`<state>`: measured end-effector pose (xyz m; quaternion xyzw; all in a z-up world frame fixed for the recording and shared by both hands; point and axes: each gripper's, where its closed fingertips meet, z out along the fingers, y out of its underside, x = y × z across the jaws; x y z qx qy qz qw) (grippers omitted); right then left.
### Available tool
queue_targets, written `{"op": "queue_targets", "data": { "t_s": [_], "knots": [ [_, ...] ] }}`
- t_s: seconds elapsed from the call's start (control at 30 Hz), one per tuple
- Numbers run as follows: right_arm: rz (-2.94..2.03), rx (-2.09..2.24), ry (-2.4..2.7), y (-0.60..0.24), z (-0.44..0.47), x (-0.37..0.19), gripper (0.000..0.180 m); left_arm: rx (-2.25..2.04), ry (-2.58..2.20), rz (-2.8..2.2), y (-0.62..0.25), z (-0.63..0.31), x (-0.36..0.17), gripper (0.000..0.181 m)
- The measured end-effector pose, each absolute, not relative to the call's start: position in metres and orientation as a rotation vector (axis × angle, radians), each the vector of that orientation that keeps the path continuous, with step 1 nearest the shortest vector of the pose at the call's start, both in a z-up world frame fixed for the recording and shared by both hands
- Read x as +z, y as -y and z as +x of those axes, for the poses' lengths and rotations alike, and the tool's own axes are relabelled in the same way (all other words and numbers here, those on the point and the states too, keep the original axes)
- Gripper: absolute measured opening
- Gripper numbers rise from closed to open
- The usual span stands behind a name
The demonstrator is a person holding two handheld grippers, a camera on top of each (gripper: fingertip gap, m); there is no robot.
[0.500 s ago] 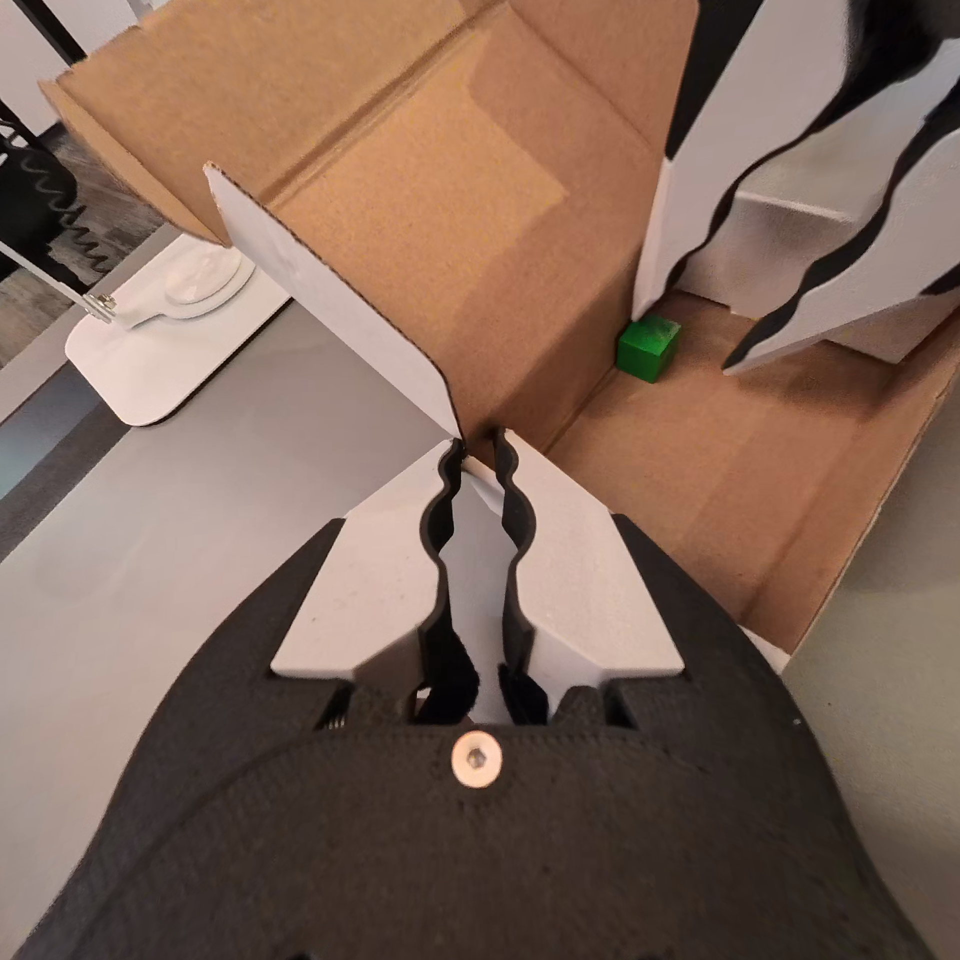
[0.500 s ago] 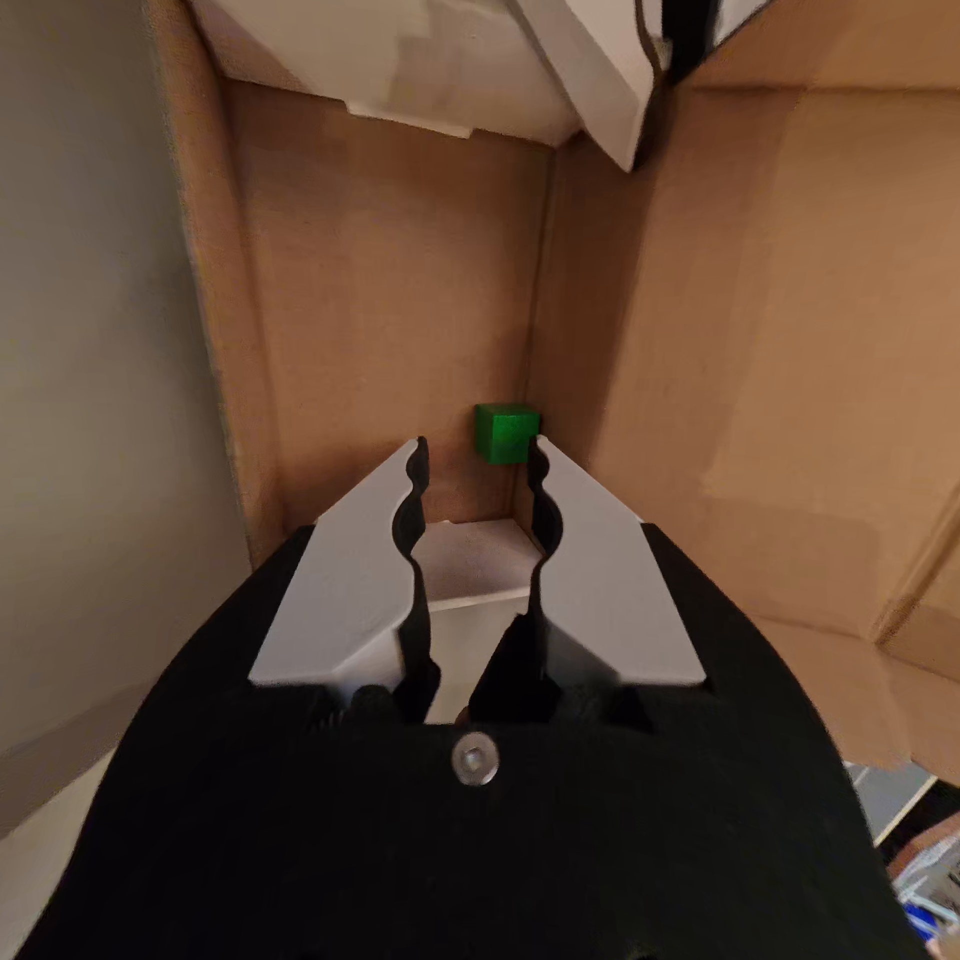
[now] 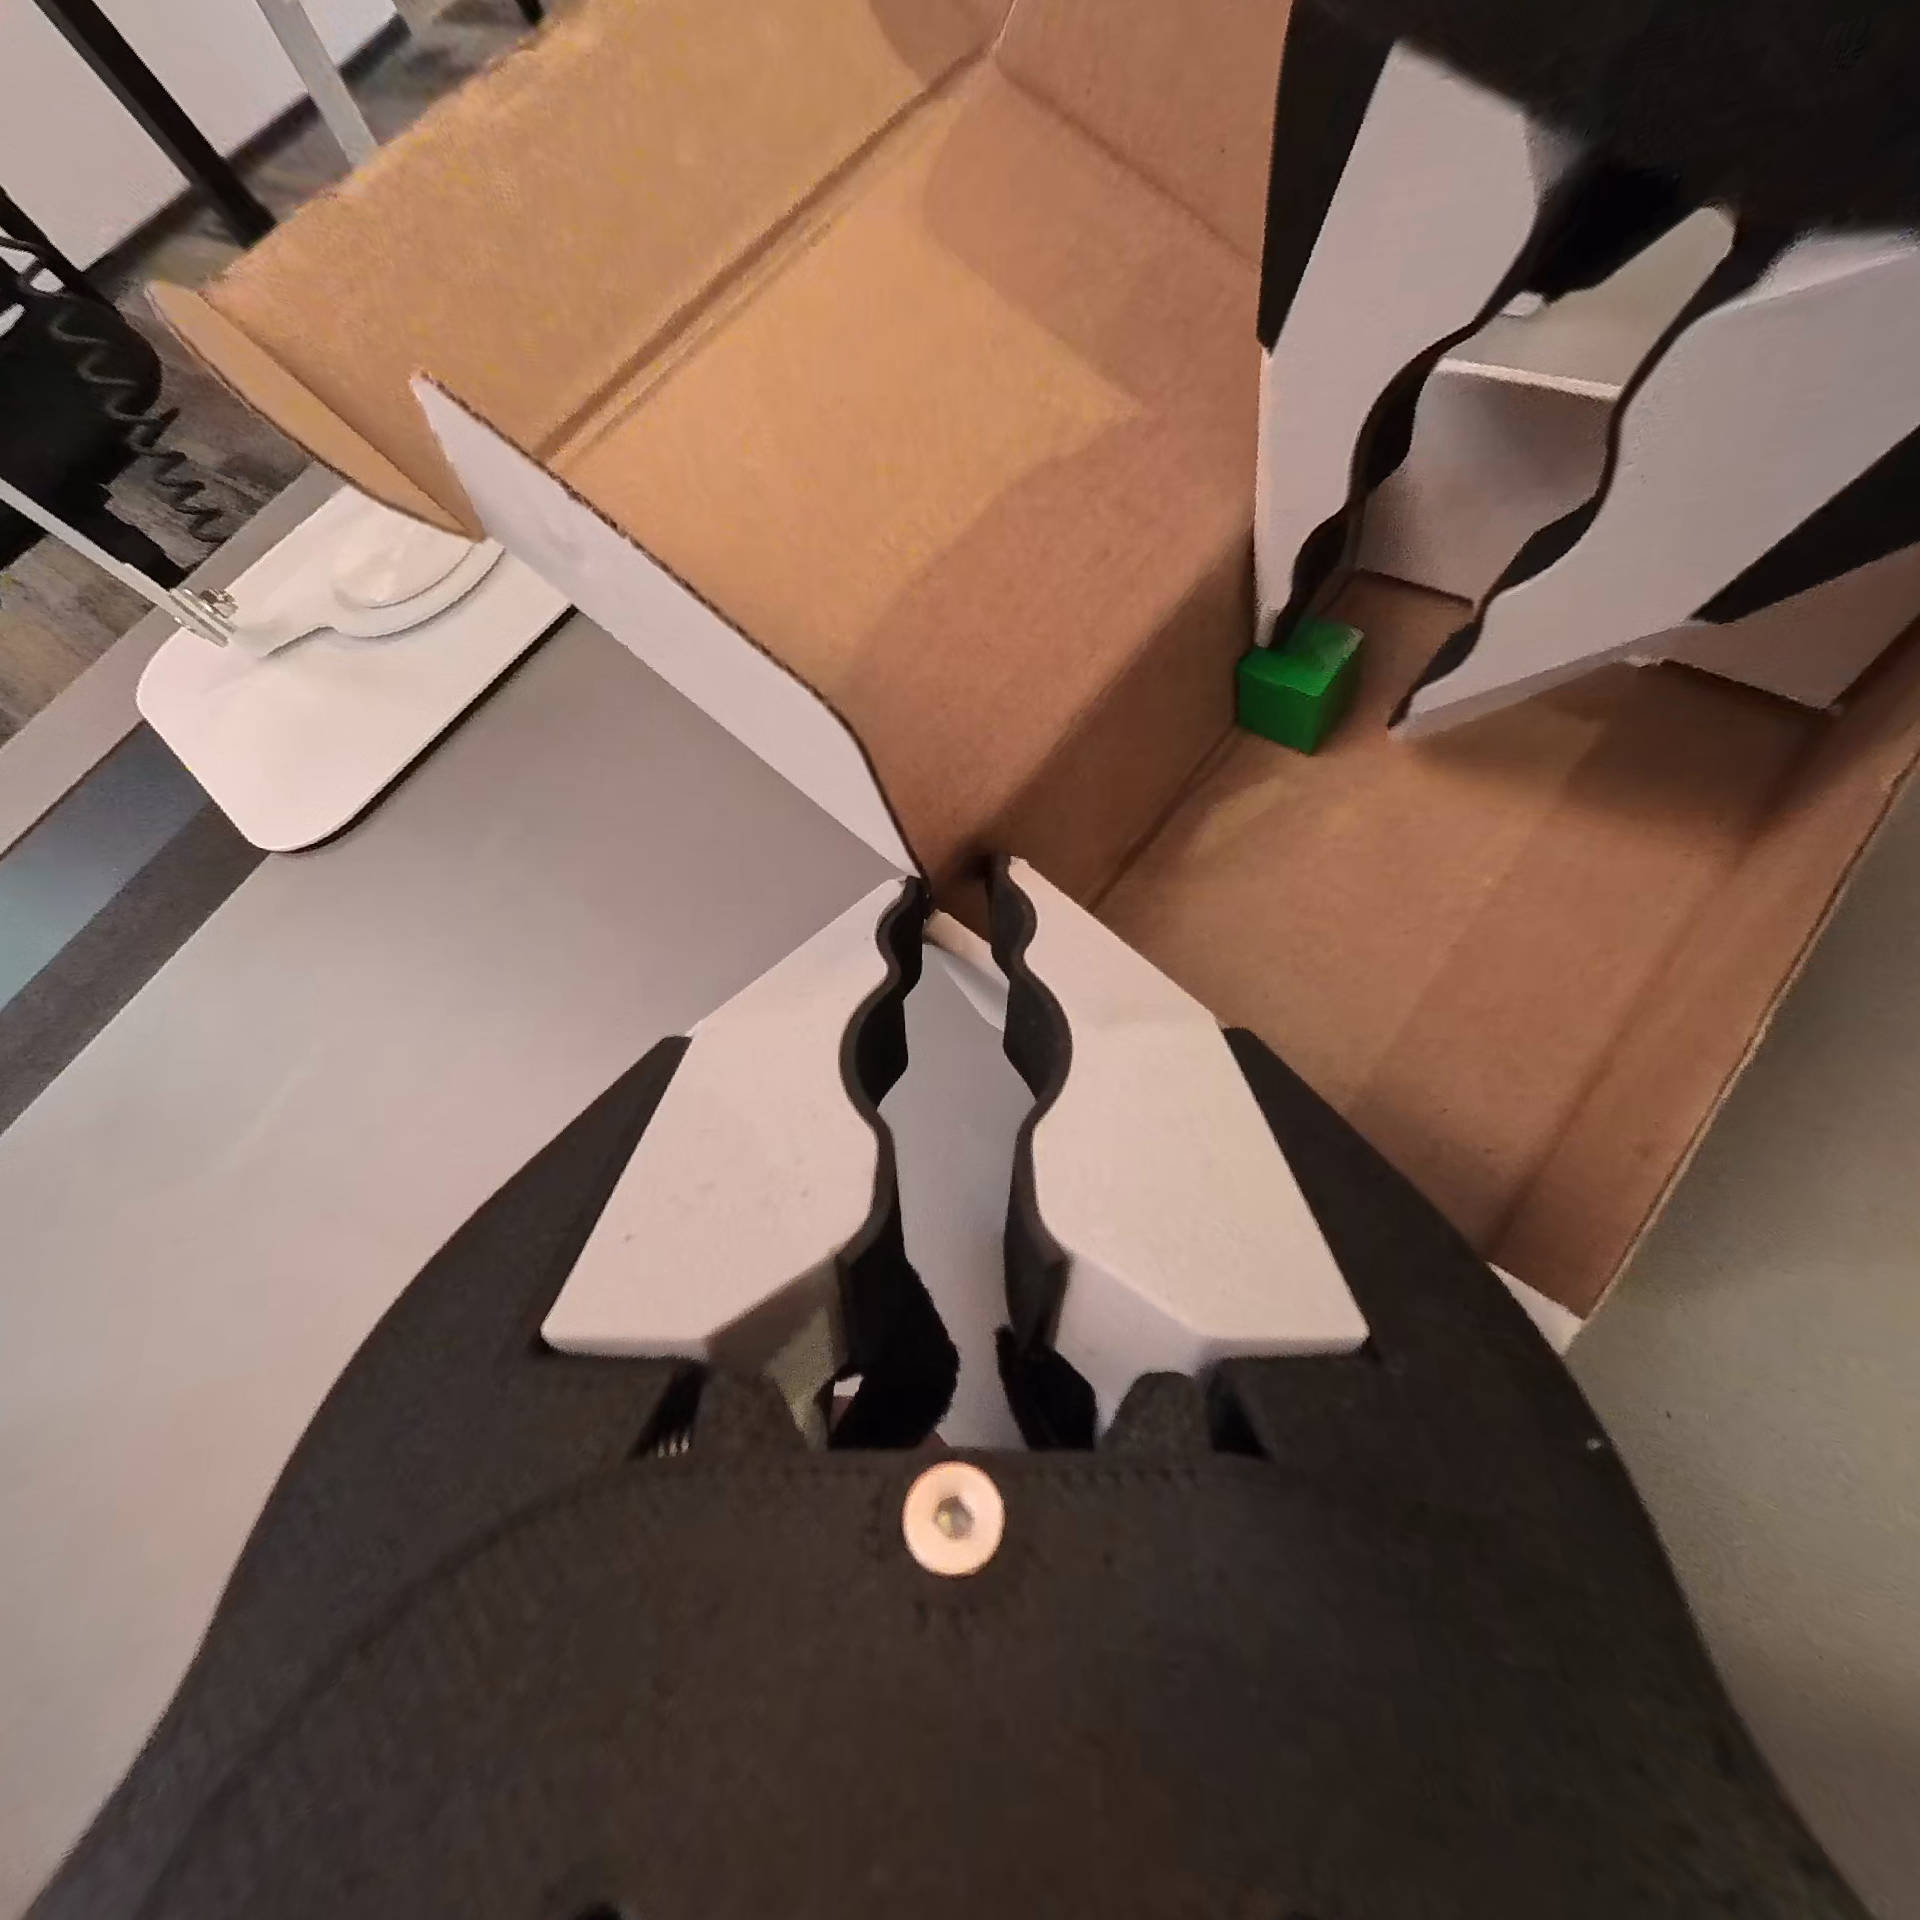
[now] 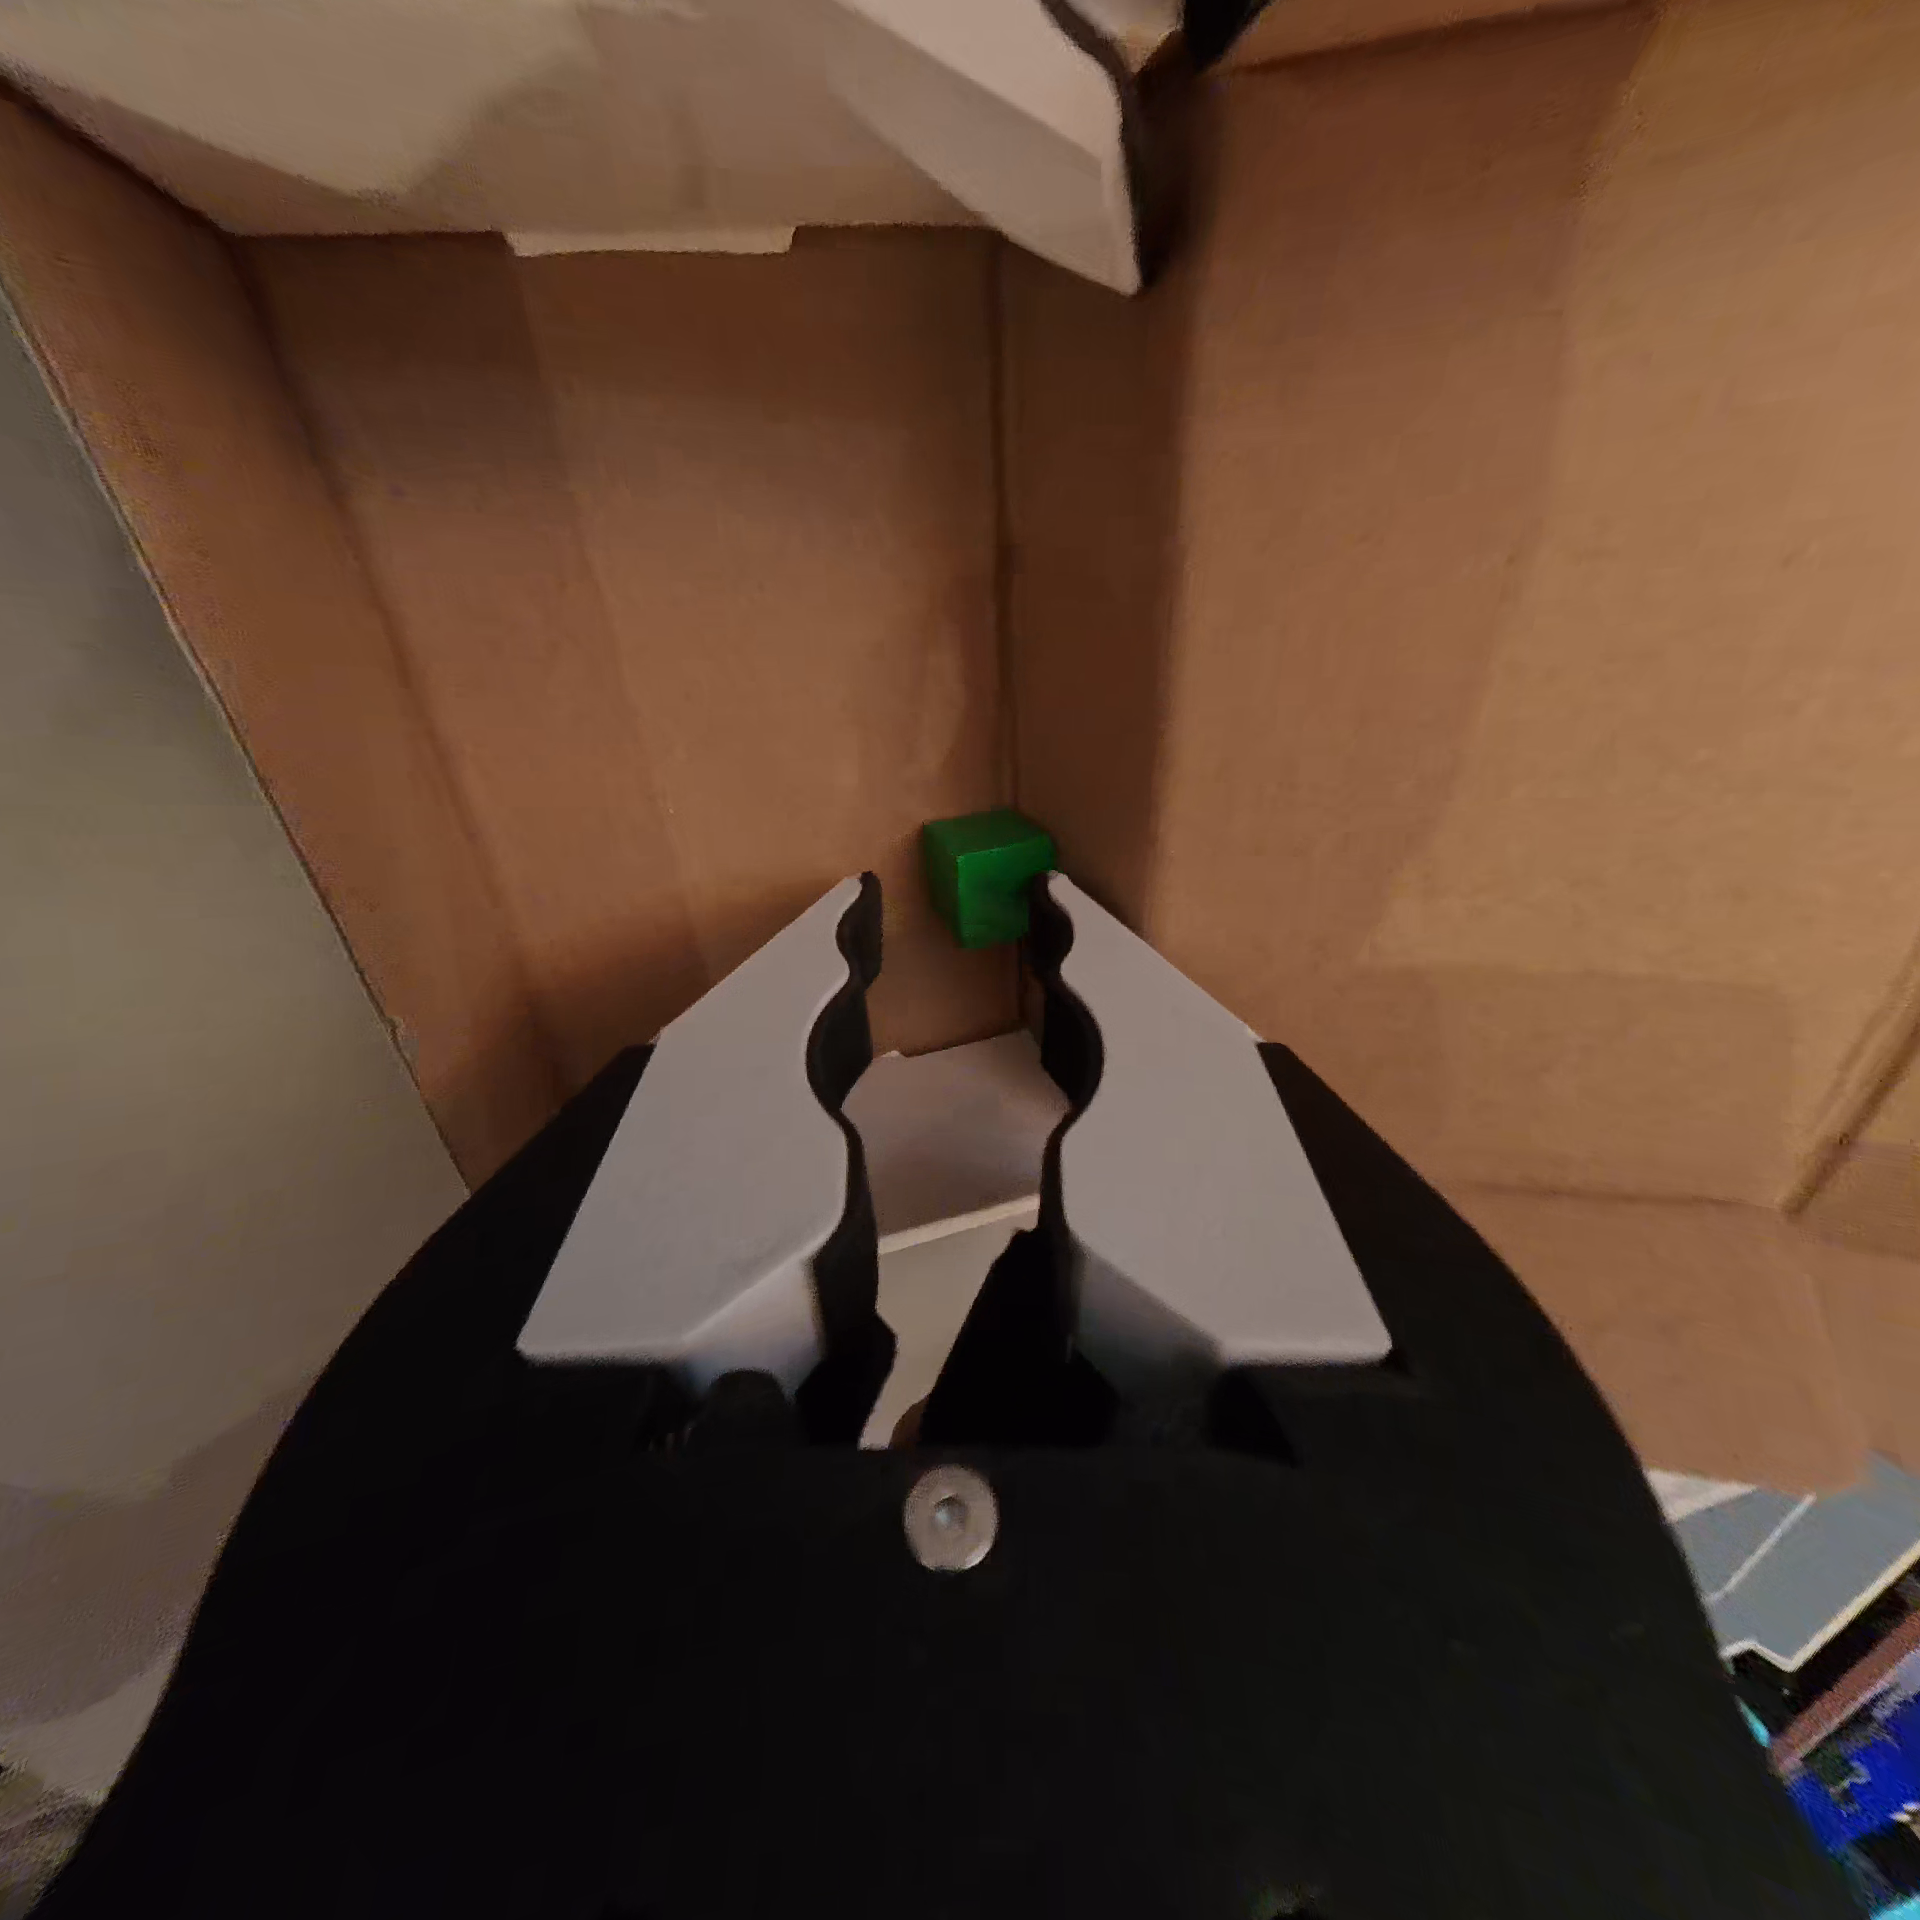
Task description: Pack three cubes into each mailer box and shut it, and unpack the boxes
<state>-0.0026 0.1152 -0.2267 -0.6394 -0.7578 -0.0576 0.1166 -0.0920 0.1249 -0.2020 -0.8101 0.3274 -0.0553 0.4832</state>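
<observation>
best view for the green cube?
Left wrist view: the green cube shows nearly whole in the mailer box corner, the open right gripper around it. In the right wrist view, a fingertip partly covers the cube.

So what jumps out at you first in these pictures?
A small green cube sits alone in the far corner of an open brown mailer box. The right gripper, open, reaches down around it, one fingertip by the cube. The left gripper pinches the box's near white side flap.
</observation>
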Motion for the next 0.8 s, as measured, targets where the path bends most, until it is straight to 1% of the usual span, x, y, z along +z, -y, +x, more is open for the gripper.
{"op": "queue_targets", "data": {
  "t_s": [0.07,0.17,0.3,0.43,0.47,0.53,0.57,0.67,0.8],
  "knots": [
    [-1.899,-0.116,2.244,-0.108,-0.004,-0.226,0.025,-0.134,-0.797,-1.974,-0.125,-0.092,-0.202,0.010],
    [-1.879,-0.036,2.315,-0.093,-0.004,-0.222,0.012,-0.125,-0.802,-1.972,-0.125,-0.092,-0.202,0.010],
    [-1.824,-0.003,2.305,-0.090,-0.007,-0.214,0.024,-0.132,-0.801,-1.971,-0.125,-0.092,-0.202,0.010],
    [-1.800,-0.129,2.356,-0.095,-0.003,-0.228,0.034,-0.131,-0.802,-1.970,-0.125,-0.092,-0.202,0.010],
    [-1.815,-0.132,2.361,-0.094,-0.003,-0.232,0.033,-0.130,-0.802,-1.970,-0.125,-0.092,-0.202,0.010],
    [-1.839,-0.115,2.373,-0.092,-0.004,-0.239,0.021,-0.131,-0.803,-1.967,-0.124,-0.091,-0.201,0.010],
    [-1.834,-0.094,2.367,-0.093,-0.005,-0.238,0.021,-0.124,-0.806,-1.968,-0.124,-0.092,-0.202,0.010],
    [-1.805,-0.021,2.295,-0.095,-0.006,-0.216,0.020,-0.121,-0.807,-1.966,-0.124,-0.092,-0.202,0.010],
    [-1.784,0.015,2.103,-0.116,0.026,-0.151,0.020,-0.124,-0.807,-1.964,-0.125,-0.092,-0.202,0.010]
  ]
}}
